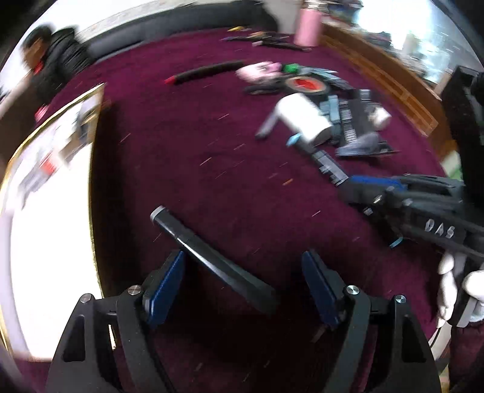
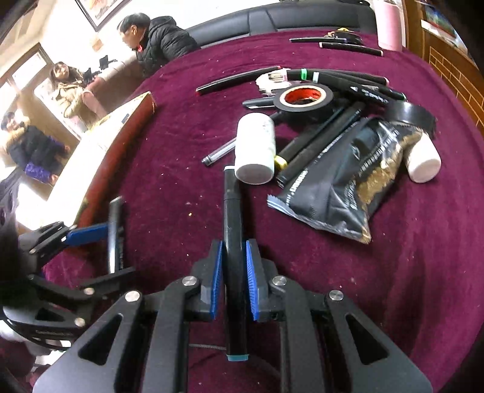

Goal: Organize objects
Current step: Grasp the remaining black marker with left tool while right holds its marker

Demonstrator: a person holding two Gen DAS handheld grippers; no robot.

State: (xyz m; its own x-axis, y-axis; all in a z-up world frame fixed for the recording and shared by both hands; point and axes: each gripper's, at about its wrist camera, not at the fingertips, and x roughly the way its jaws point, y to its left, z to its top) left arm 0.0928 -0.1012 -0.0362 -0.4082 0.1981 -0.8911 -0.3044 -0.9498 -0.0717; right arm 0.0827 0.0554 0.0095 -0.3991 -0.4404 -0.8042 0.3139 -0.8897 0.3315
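My right gripper [image 2: 234, 246] is shut on a black marker [image 2: 232, 211] with a teal end cap, held lengthwise over the maroon cloth [image 2: 181, 187]. Its tip points at a white bottle [image 2: 255, 148] lying on its side. My left gripper [image 1: 243, 260] stands open around a second black marker [image 1: 211, 257]. That marker rests against the left blue pad, and the right pad is apart from it. In the right wrist view the left gripper [image 2: 119, 251] shows at the left edge with that marker [image 2: 115, 232] between its fingers. The right gripper [image 1: 363, 193] appears blurred at the right of the left wrist view.
A heap lies ahead: a black tape roll [image 2: 304, 96], several black markers [image 2: 348, 87], a black snack pouch [image 2: 341, 181] and a second white bottle [image 2: 423, 160]. A red-edged flat box [image 2: 121, 142] borders the left. A pink flask [image 2: 388, 24] stands far back. People sit beyond the table.
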